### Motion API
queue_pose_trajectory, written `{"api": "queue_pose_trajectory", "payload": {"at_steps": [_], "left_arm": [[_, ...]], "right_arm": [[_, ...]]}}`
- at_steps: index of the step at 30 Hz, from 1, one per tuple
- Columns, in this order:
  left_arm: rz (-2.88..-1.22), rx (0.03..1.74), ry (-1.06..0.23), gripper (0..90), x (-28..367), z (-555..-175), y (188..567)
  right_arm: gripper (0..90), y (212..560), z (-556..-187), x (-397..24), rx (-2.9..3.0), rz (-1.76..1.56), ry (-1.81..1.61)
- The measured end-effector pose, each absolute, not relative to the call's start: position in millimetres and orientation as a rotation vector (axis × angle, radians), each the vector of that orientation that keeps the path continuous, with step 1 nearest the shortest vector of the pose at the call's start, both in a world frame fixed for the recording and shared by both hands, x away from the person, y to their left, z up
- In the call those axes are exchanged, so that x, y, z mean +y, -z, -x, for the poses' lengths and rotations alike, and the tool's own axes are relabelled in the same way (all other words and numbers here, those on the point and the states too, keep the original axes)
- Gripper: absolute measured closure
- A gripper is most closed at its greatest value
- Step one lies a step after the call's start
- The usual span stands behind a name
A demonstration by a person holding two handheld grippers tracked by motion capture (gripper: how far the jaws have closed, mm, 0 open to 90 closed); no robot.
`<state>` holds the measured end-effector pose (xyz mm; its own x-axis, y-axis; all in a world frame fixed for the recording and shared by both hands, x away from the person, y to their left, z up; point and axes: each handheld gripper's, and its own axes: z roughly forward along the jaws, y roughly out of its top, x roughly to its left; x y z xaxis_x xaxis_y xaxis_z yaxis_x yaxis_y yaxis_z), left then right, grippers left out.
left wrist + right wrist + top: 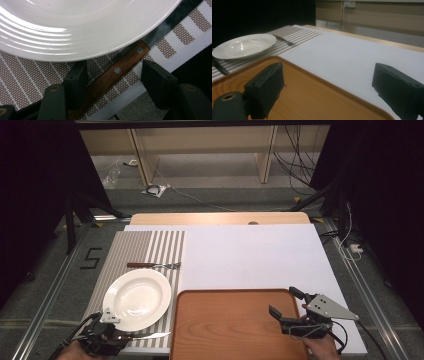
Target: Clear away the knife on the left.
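Two grippers, one per hand, at our side of the table.

Left gripper (pixel 111 334): low at the near left corner, just past the plate's near rim. Its jaws stand apart, one on each side of the knife (pixel 117 71) handle; the left jaw sits against the handle, the right one has a clear gap, so we count no pinch yet.

Knife: wooden handle with two rivets, dark blade. It lies flat on the striped mat (pixel 127 247), along the near rim of the plate (pixel 137 298), with its blade tip pointing toward the tray.

Plate: white, deep, empty, on the mat.

Fork (pixel 154 265): on the mat, just beyond the plate, lying crosswise.

Tray (pixel 235 327): wooden, empty, to the right of the mat, on the white table cover (pixel 260 255).

Right gripper (pixel 287 302): above the tray's right edge, jaws spread wide, nothing between them; we see tray and cover through the gap.
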<state>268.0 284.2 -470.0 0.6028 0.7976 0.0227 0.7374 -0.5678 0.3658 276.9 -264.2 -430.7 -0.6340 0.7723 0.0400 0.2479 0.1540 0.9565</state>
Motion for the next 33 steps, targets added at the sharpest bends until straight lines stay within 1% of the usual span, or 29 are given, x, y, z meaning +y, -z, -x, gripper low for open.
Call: {"api": "queue_pose_trajectory", "payload": {"at_steps": [2,7,12,23,30,33], "left_arm": [[-2.561,1.205,-0.261,45.5,279,-269,468],[-2.62,1.166,-0.238,54.5,273,-271,466],[-2.69,1.126,-0.209,61.8,267,-273,464],[-2.794,1.037,-0.176,74.7,256,-275,462],[-2.833,0.974,-0.183,76.4,254,-275,461],[-2.826,0.967,-0.171,76.5,254,-274,461]], "right_arm": [[11.5,431,-277,-264,1.974,-0.971,-1.492],[11.5,431,-277,-264,1.977,-0.971,-1.493],[11.7,431,-277,-264,1.979,-0.97,-1.495],[11.8,431,-277,-264,1.982,-0.967,-1.499],[12.2,431,-277,-264,1.982,-0.966,-1.498],[12.2,431,-277,-264,1.981,-0.967,-1.497]]}}
